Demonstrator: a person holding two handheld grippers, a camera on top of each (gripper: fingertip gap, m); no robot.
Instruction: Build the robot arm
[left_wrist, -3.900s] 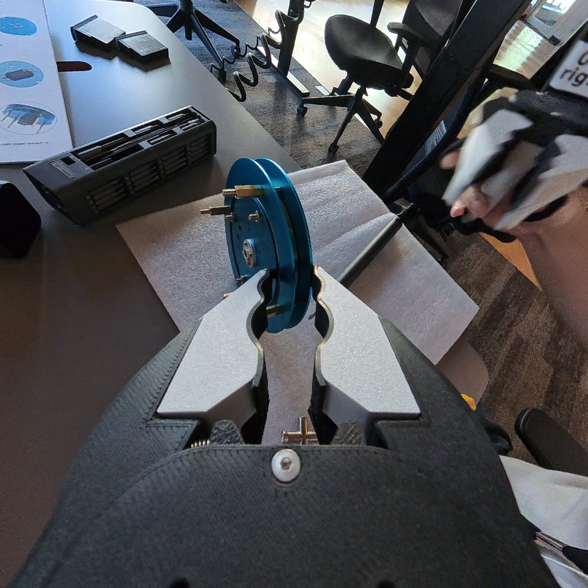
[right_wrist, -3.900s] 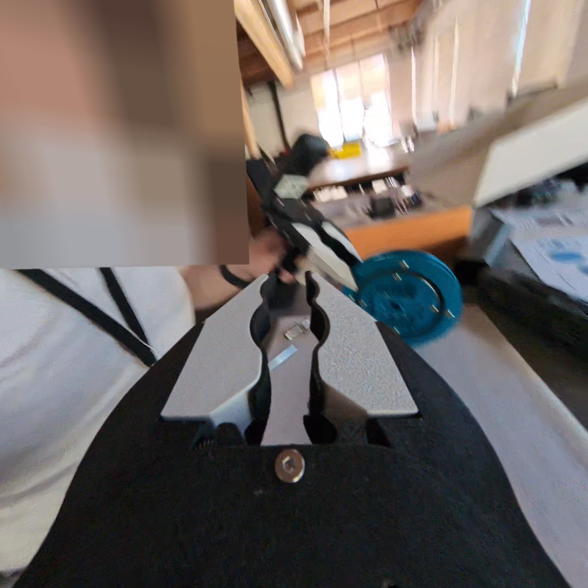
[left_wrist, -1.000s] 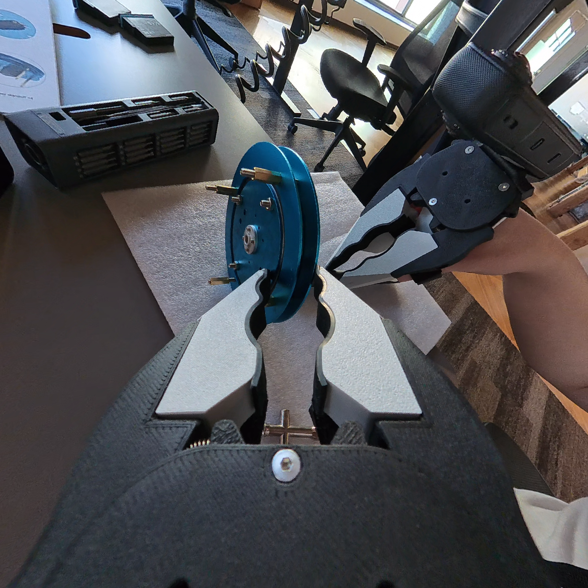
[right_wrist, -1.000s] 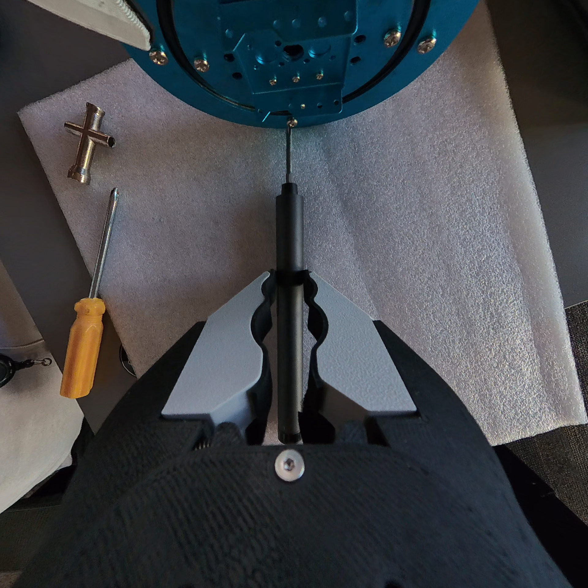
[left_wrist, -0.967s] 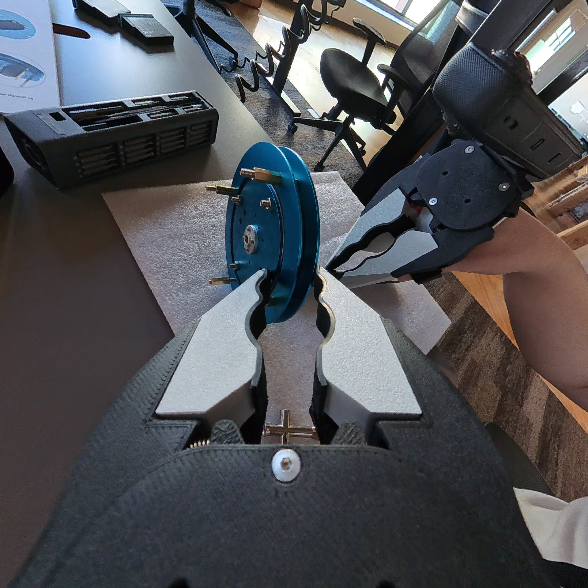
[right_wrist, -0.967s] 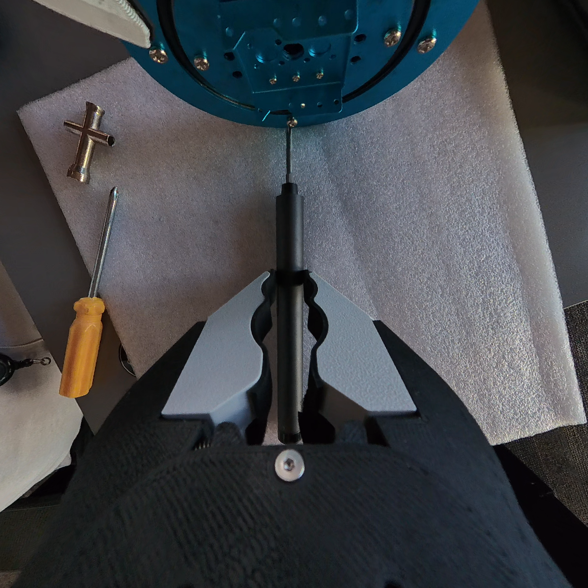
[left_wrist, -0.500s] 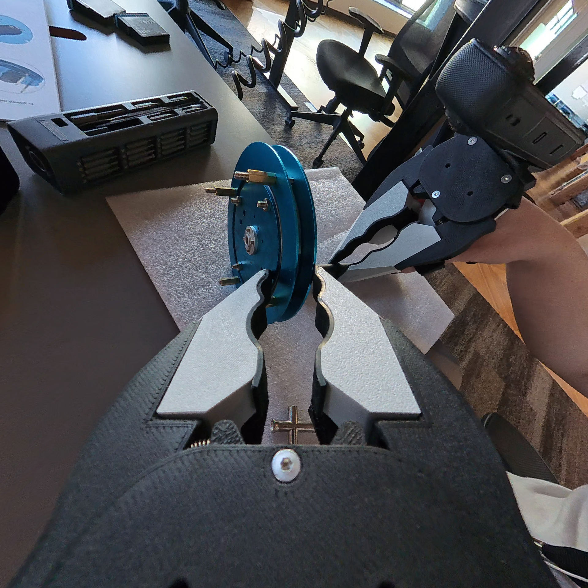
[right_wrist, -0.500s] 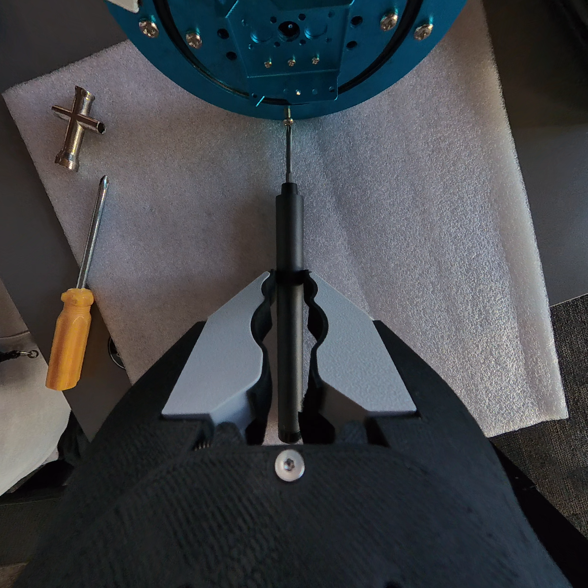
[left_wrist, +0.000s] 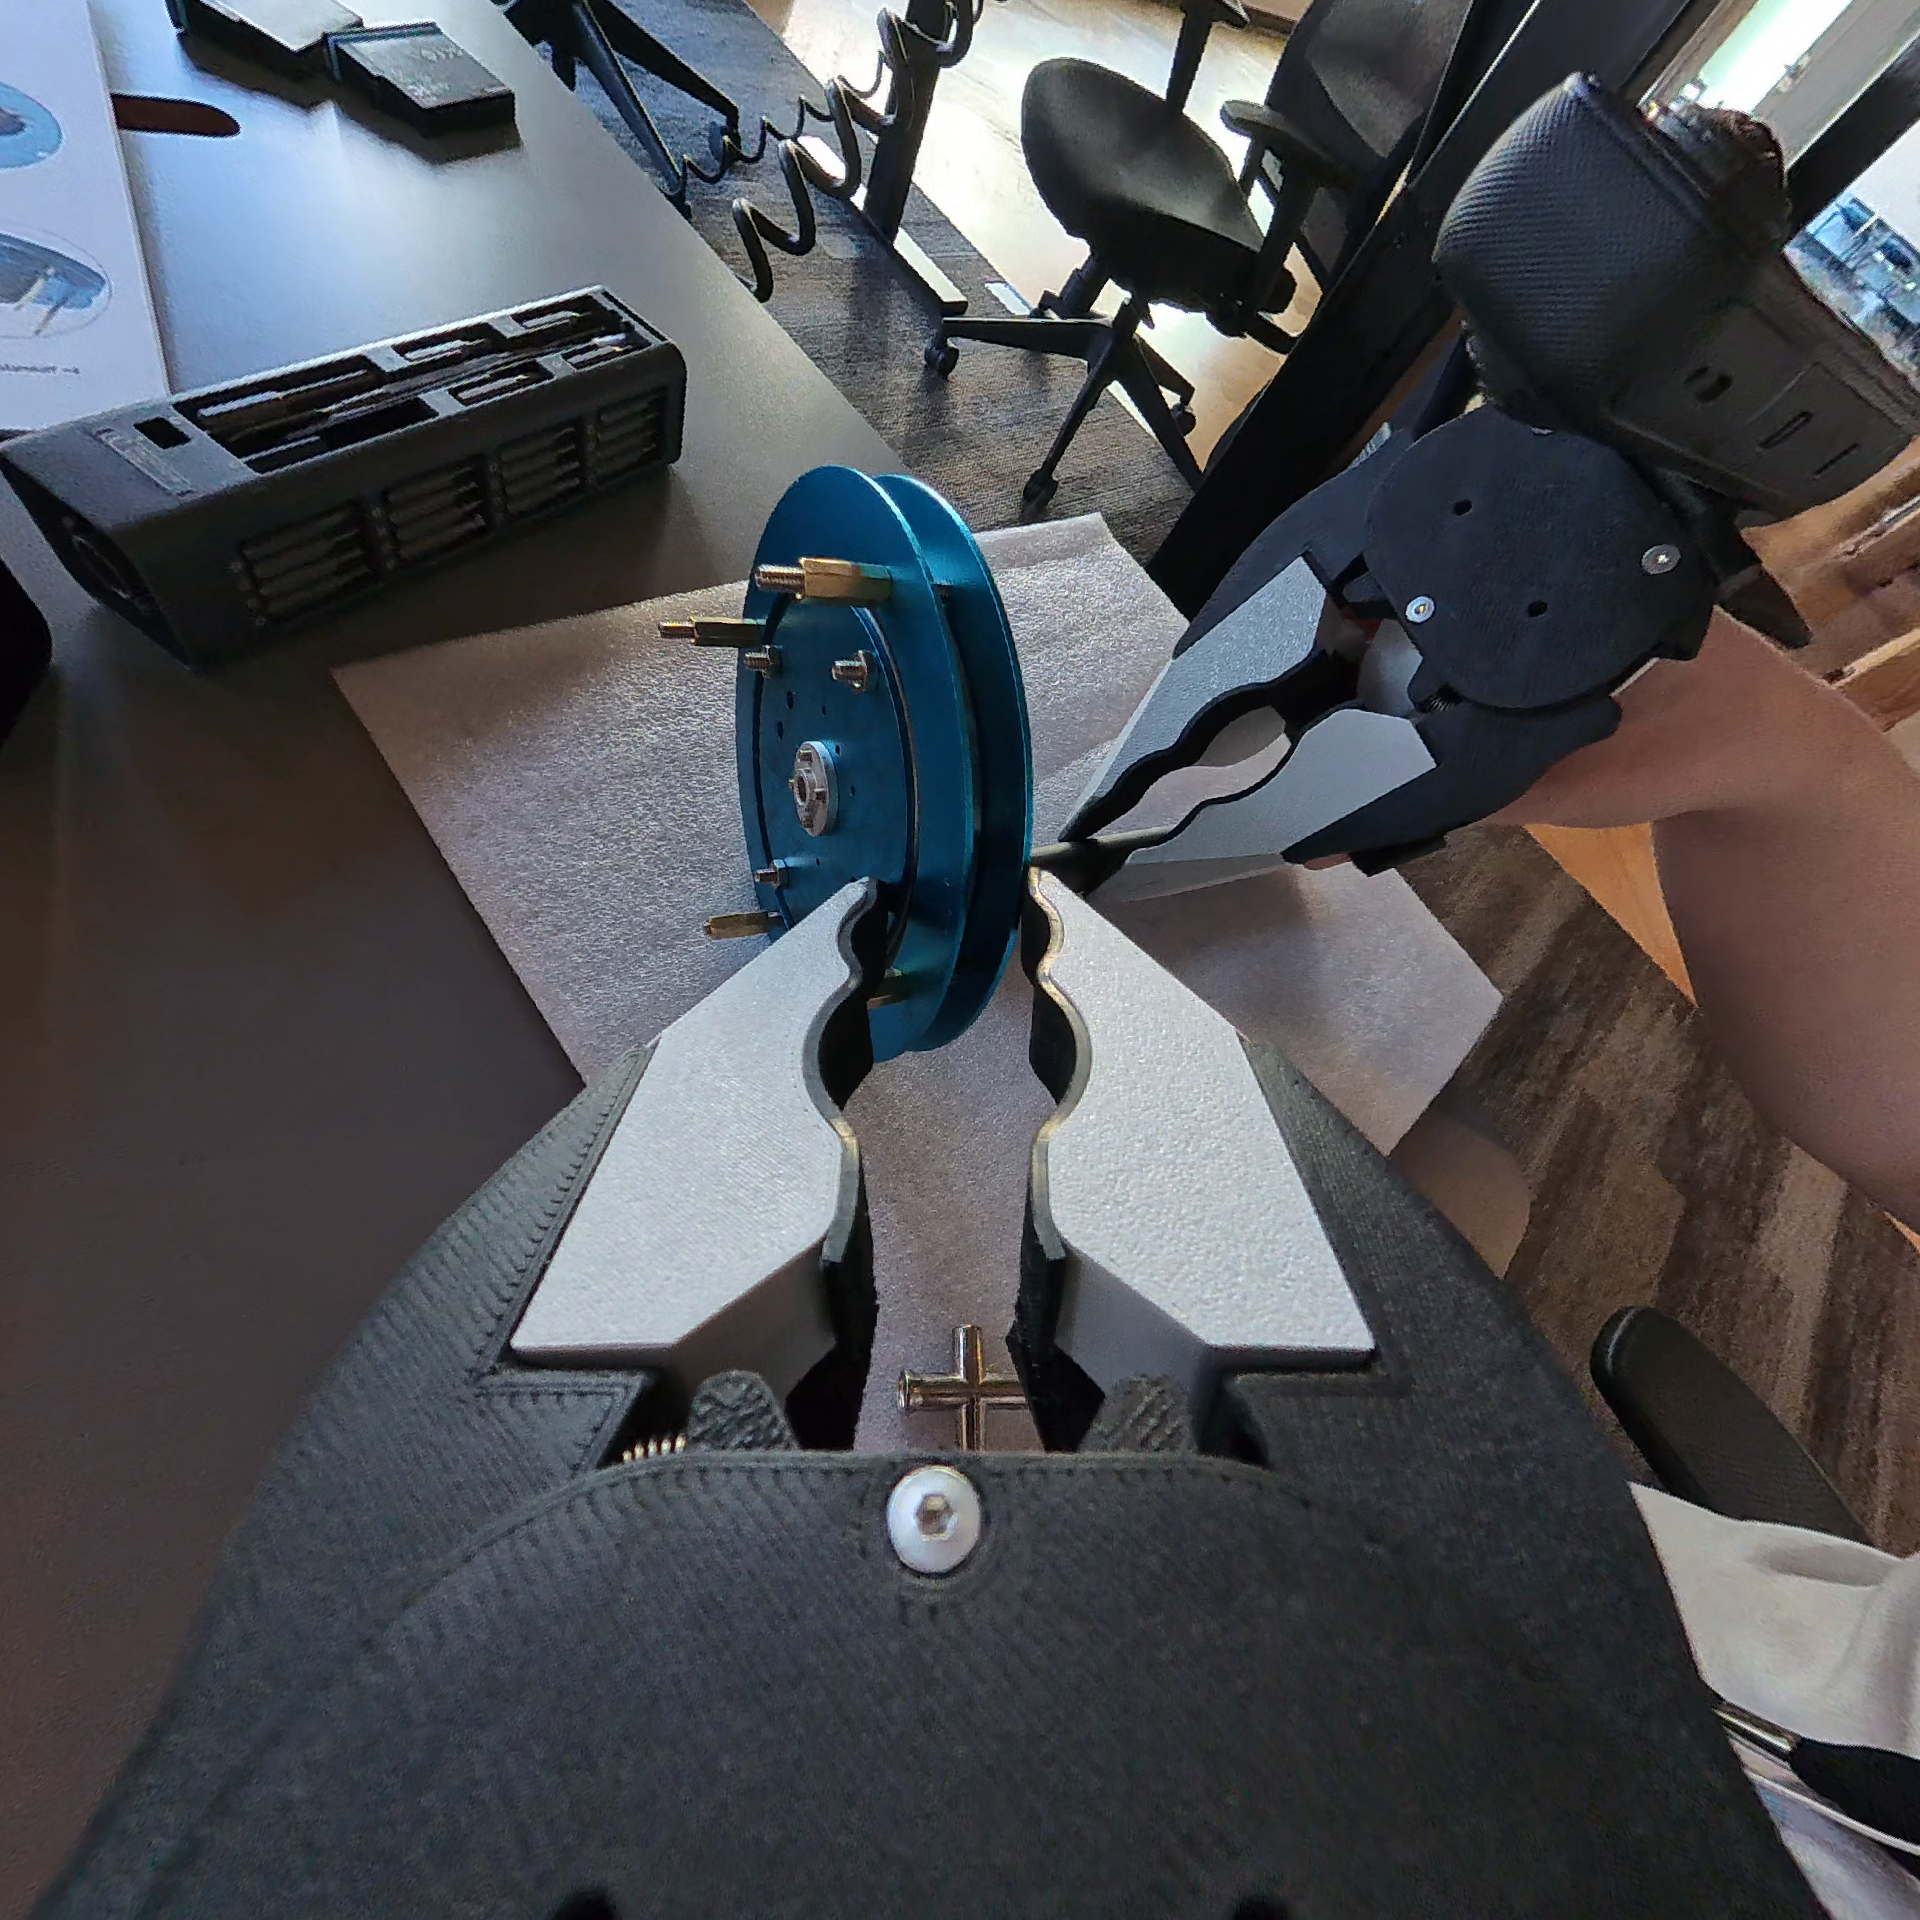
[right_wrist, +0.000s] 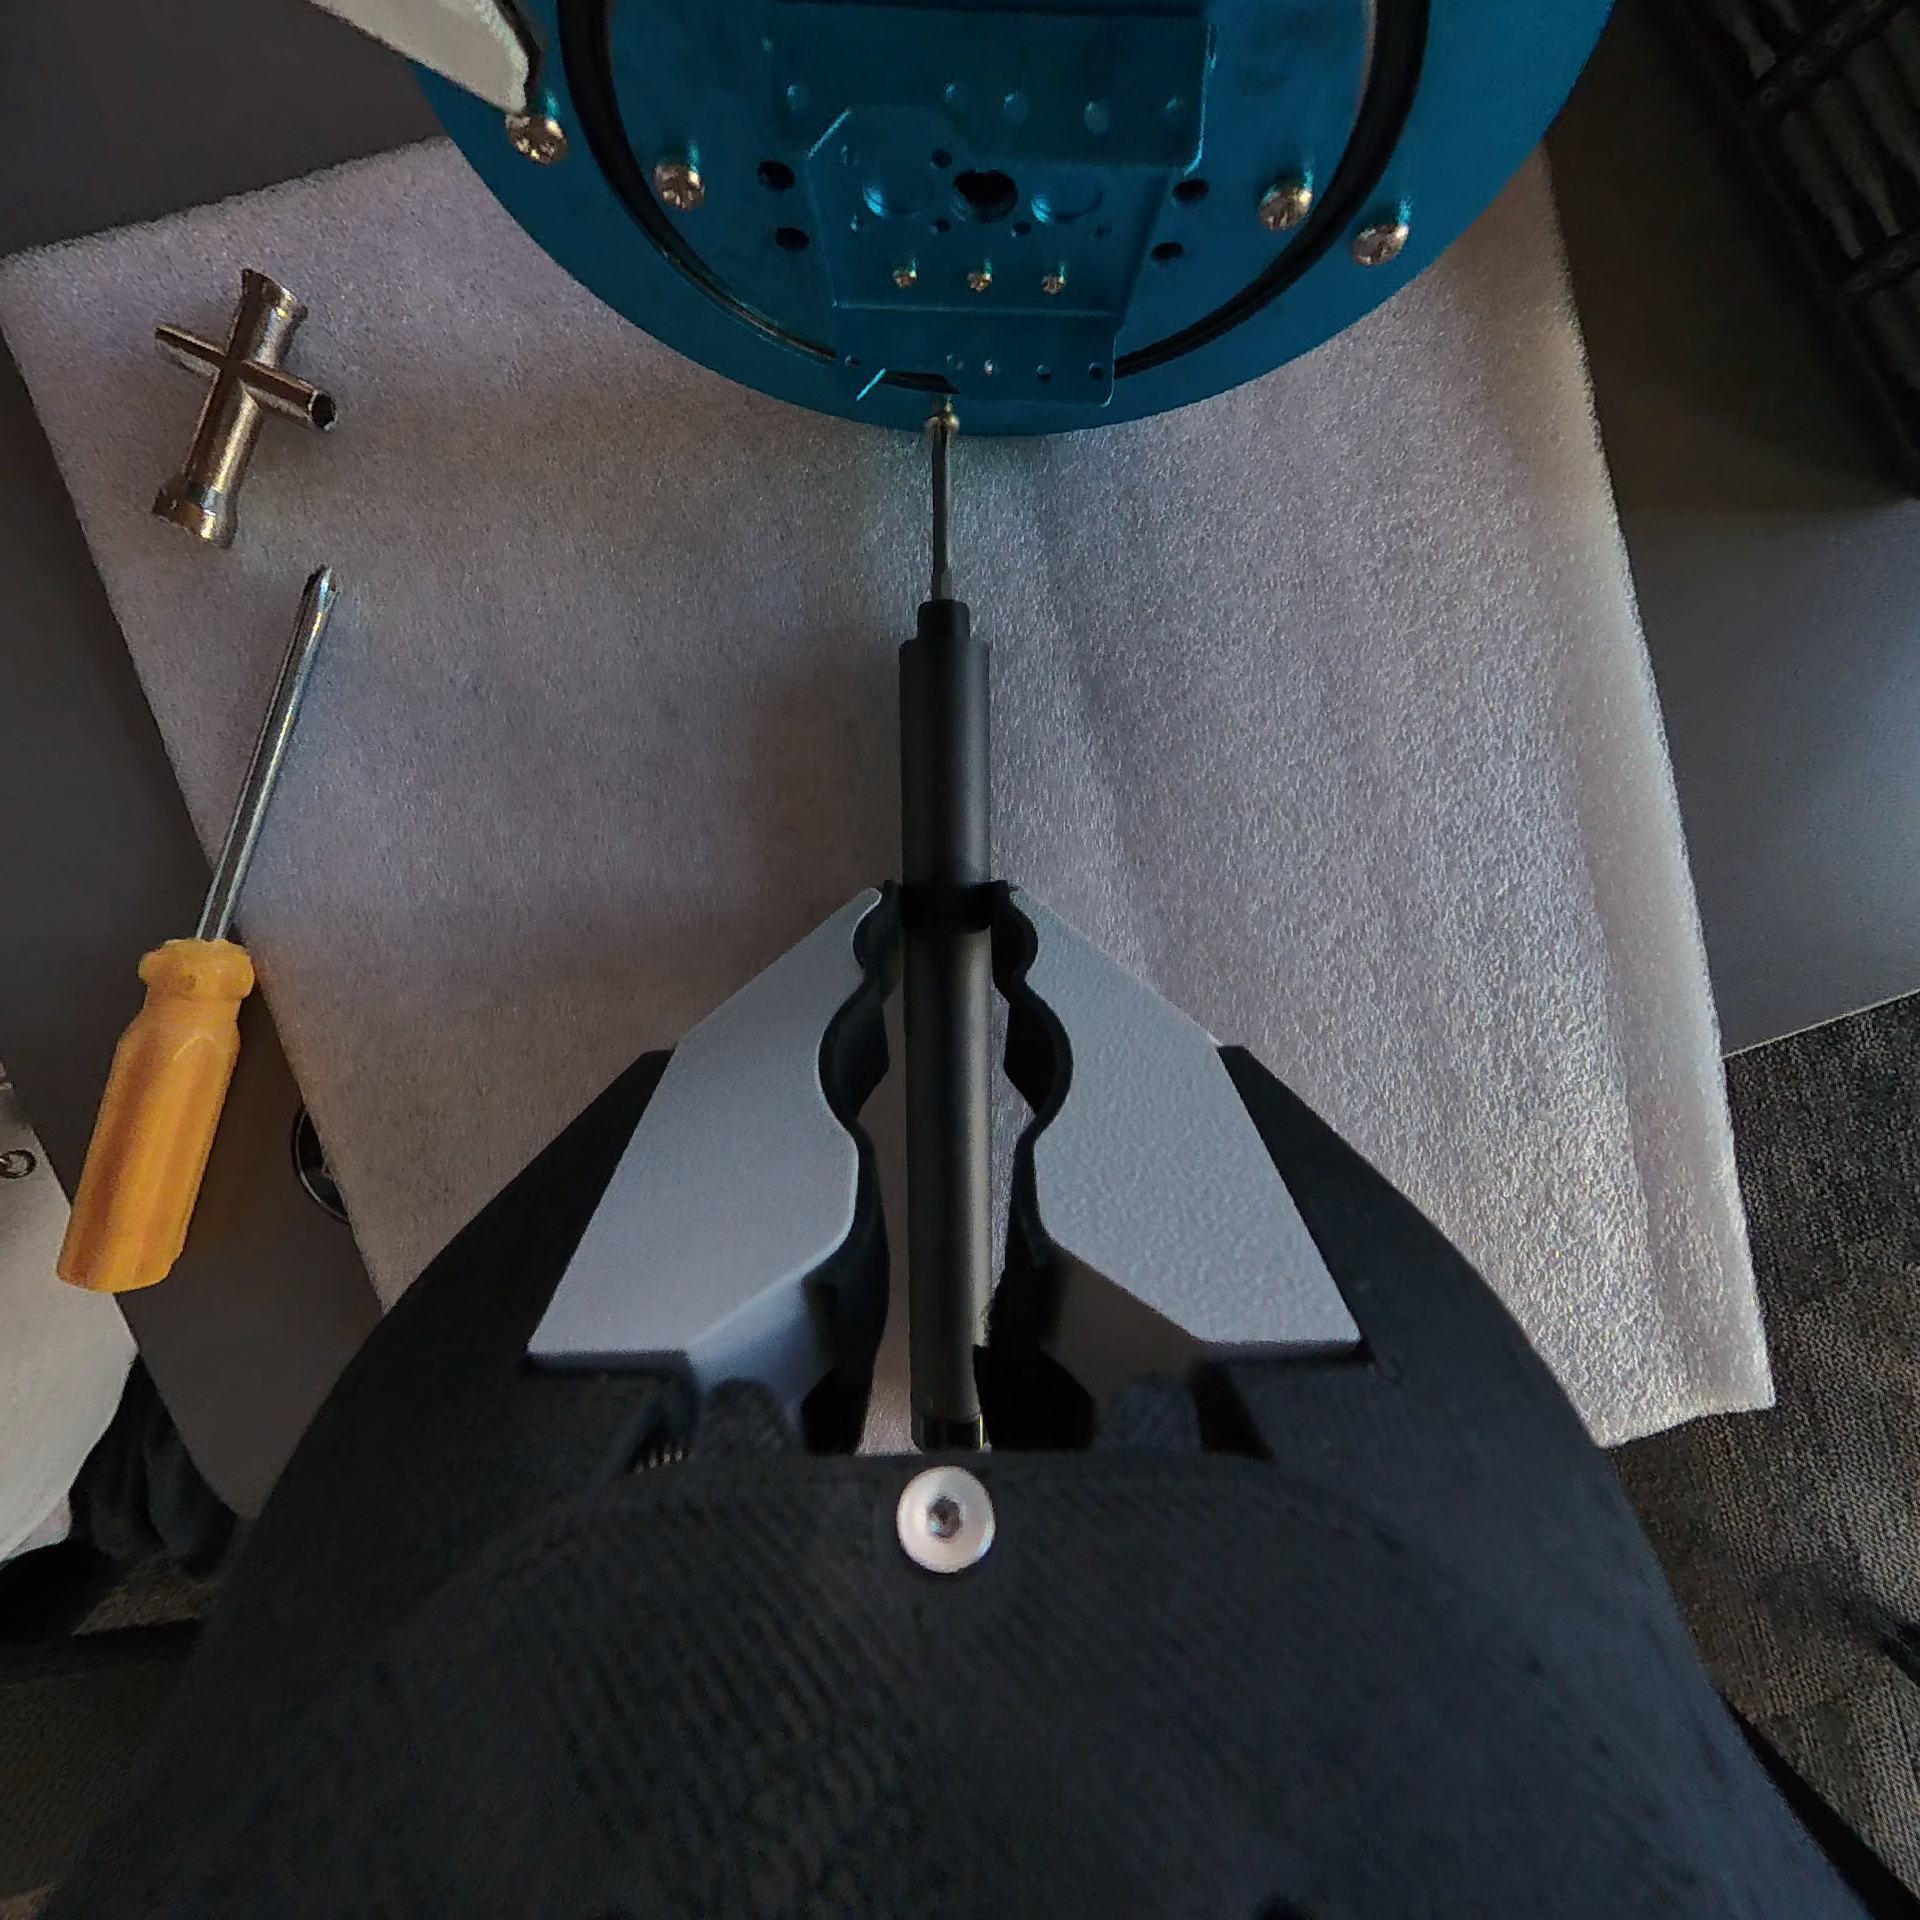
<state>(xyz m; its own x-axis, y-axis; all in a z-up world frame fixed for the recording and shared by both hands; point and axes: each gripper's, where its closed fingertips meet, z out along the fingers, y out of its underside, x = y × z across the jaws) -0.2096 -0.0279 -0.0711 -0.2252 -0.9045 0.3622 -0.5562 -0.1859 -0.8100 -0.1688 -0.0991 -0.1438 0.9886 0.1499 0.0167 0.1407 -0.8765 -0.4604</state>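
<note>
The left gripper (left_wrist: 945, 914) pinches the blue disc (left_wrist: 883, 769) upright on the foam (right_wrist: 1299, 727). The right gripper (right_wrist: 943, 904) clamps a black driver (right_wrist: 943, 790), now pushed closer, its tip on a screw (right_wrist: 945, 419) at the disc's edge. 2 tools lie left of the disc.
</note>
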